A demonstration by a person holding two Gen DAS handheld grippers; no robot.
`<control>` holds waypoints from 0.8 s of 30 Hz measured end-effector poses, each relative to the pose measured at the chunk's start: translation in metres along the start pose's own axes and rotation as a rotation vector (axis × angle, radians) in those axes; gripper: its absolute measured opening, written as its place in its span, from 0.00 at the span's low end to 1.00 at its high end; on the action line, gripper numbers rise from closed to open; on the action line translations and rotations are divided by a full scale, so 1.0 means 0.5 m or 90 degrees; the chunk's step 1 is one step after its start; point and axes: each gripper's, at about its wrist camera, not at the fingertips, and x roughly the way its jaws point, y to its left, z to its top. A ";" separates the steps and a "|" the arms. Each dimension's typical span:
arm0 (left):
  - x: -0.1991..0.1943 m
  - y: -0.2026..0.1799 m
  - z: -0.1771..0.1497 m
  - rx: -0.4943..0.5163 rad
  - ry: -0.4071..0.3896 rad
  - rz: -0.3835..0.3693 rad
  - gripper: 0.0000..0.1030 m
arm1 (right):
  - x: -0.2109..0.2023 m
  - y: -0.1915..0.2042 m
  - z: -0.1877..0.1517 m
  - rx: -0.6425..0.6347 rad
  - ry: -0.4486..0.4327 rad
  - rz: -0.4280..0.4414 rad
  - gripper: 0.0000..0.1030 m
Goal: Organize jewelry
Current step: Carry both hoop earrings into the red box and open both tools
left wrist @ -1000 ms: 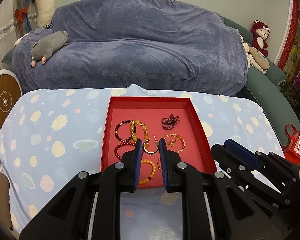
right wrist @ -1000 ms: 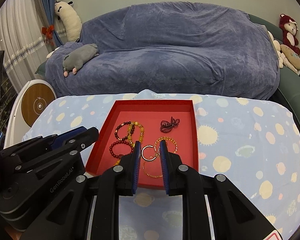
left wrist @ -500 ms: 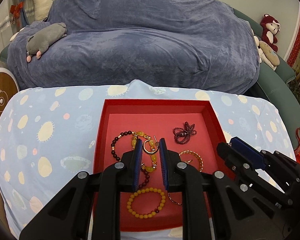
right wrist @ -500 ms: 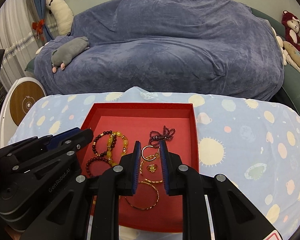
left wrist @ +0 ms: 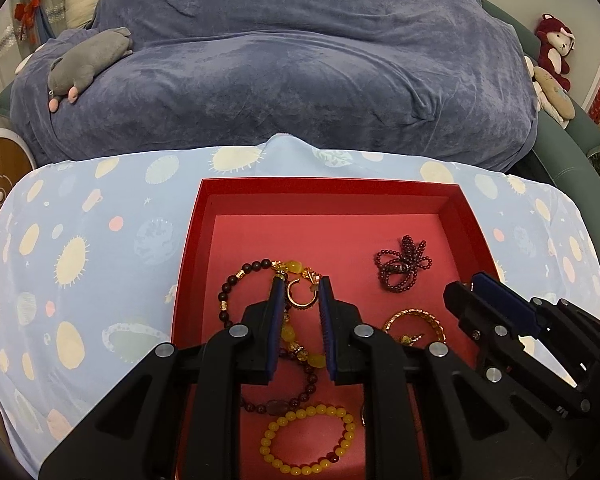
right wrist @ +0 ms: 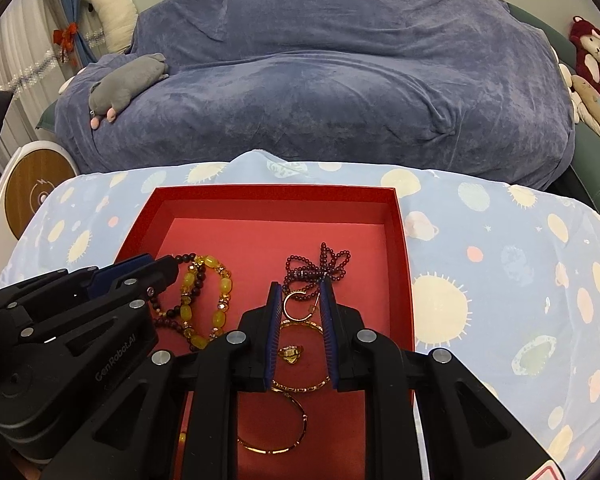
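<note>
A red tray (left wrist: 188, 248) lies on the blue patterned cloth and holds the jewelry. My left gripper (left wrist: 300, 282) hovers over it, jaws nearly together and empty, above a gold hoop (left wrist: 300, 298) and a dark-and-yellow bead bracelet (left wrist: 236, 280). A garnet bead cluster (left wrist: 402, 266), a gold bangle (left wrist: 414, 320) and a yellow bead bracelet (left wrist: 308, 440) lie nearby. My right gripper (right wrist: 300, 286), also nearly shut and empty, hangs over a gold hoop (right wrist: 298, 308), the garnet strand (right wrist: 320, 266), a yellow-stone ring (right wrist: 292, 354) and thin gold bangles (right wrist: 276, 428).
A sofa under a blue-grey cover (left wrist: 300, 80) stands behind the table, with a grey plush toy (left wrist: 88, 64) on it. A round white and wood device (right wrist: 32, 192) sits at the left. Patterned cloth (right wrist: 500, 280) stretches right of the tray. Both grippers hang side by side.
Both grippers have moved forward and down over the tray, so the jewelry looms larger and lies under the fingertips. The jaw gaps are unchanged.
</note>
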 end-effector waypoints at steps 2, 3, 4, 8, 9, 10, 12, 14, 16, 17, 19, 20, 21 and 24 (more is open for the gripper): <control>0.005 0.001 -0.001 0.001 0.002 0.003 0.17 | 0.006 0.002 0.000 -0.001 0.003 -0.001 0.18; 0.007 0.001 -0.001 0.001 0.002 0.004 0.17 | 0.008 0.003 0.000 -0.001 0.004 -0.001 0.18; 0.007 0.000 -0.001 0.001 0.000 0.005 0.17 | 0.010 0.002 0.000 0.000 0.005 0.000 0.18; 0.011 -0.001 -0.002 0.003 0.001 0.008 0.20 | 0.015 0.002 0.000 0.006 0.008 -0.001 0.18; 0.012 0.000 -0.002 0.002 0.000 0.011 0.26 | 0.013 0.002 -0.001 0.006 0.004 -0.003 0.18; 0.011 0.000 -0.002 0.001 -0.001 0.014 0.33 | 0.014 0.003 -0.002 0.005 0.004 -0.004 0.20; 0.009 0.001 -0.001 0.001 -0.004 0.019 0.37 | 0.013 0.002 -0.001 0.005 0.004 -0.006 0.22; 0.005 0.001 -0.002 0.002 -0.005 0.019 0.39 | 0.010 0.001 -0.002 0.008 0.003 -0.010 0.27; 0.001 0.001 -0.003 0.006 -0.008 0.023 0.39 | 0.006 0.003 -0.003 0.008 0.002 -0.014 0.27; -0.001 0.001 -0.003 0.007 -0.008 0.023 0.39 | 0.004 0.003 -0.004 0.008 0.001 -0.015 0.28; -0.006 0.002 -0.005 0.006 -0.009 0.022 0.39 | -0.003 0.004 -0.006 0.009 0.001 -0.016 0.28; -0.009 0.002 -0.005 0.005 -0.009 0.022 0.39 | -0.007 0.005 -0.007 0.010 0.000 -0.017 0.28; -0.012 0.002 -0.006 0.005 -0.010 0.021 0.39 | -0.011 0.005 -0.007 0.011 -0.001 -0.019 0.29; -0.026 0.000 -0.008 0.005 -0.014 0.023 0.39 | -0.024 0.004 -0.008 0.013 -0.002 -0.024 0.30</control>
